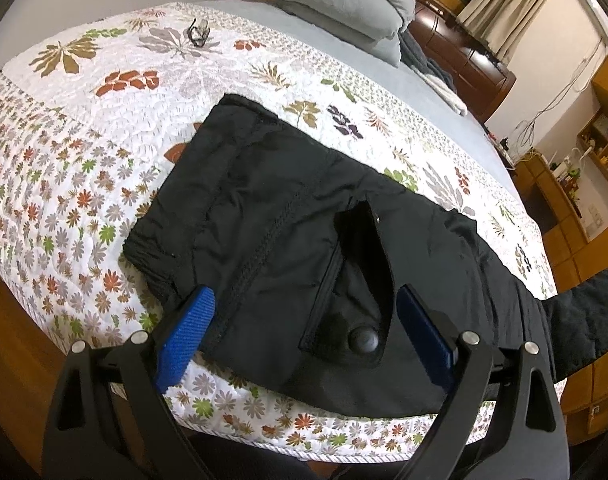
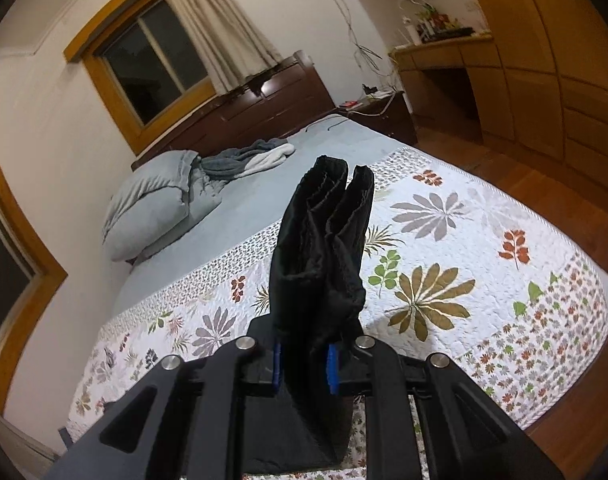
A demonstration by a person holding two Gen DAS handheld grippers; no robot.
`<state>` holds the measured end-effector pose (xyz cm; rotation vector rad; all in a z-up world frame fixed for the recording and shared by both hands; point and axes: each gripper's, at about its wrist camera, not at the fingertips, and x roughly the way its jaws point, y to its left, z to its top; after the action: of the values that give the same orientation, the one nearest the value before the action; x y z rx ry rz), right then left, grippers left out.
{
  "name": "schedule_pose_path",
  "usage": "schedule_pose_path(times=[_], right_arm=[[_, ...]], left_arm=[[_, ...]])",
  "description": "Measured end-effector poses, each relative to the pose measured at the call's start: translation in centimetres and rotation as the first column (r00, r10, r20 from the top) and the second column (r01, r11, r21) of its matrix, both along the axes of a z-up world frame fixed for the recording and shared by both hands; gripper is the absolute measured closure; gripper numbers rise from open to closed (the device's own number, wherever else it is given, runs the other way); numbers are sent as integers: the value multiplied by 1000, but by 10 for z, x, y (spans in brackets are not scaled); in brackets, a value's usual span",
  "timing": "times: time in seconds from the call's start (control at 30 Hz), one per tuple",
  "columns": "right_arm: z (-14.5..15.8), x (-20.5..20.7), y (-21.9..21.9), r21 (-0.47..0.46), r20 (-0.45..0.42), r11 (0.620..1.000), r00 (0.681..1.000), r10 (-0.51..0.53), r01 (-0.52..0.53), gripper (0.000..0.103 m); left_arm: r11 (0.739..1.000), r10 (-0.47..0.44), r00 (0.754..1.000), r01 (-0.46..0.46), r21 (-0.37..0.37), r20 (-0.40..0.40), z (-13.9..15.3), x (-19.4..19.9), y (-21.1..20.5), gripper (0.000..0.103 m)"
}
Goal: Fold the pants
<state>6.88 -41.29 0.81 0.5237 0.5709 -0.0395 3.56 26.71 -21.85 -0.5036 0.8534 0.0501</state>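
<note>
Right gripper [image 2: 304, 364] pinches the black pants' [image 1: 304, 216] leg cuffs [image 2: 327, 216], lifted over the floral quilt [image 1: 84, 140]; left gripper [image 1: 304, 336], spread, straddles the flat waist end, pocket snap [image 1: 363, 340] between its 2 pads.

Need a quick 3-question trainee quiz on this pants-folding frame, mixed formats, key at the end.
1. True or false: the left gripper is shut on the black pants.
2. Multiple choice: what does the right gripper hold? A) a grey pillow B) bunched black pants fabric C) nothing
3. Fill in: the pair of glasses lies on the floral ____, apart from the pants.

Key
1. False: its blue pads stand wide apart, one on each side of the pocket flap with the round button.
2. B: the fabric stands up between its nearly closed pads.
3. Quilt.
</note>
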Motion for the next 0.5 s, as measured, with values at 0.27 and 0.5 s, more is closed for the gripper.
schedule_pose_path(times=[0.27,0.5], right_arm=[[14,7,38,-102,3,993,999,52,-51,87],[24,11,71,-182,12,979,995,100,-96,87]], left_arm=[[1000,6,1000,-6,-2,14,2,-3,3,11],[1000,13,1000,-12,-13,15,2,-6,7,11]])
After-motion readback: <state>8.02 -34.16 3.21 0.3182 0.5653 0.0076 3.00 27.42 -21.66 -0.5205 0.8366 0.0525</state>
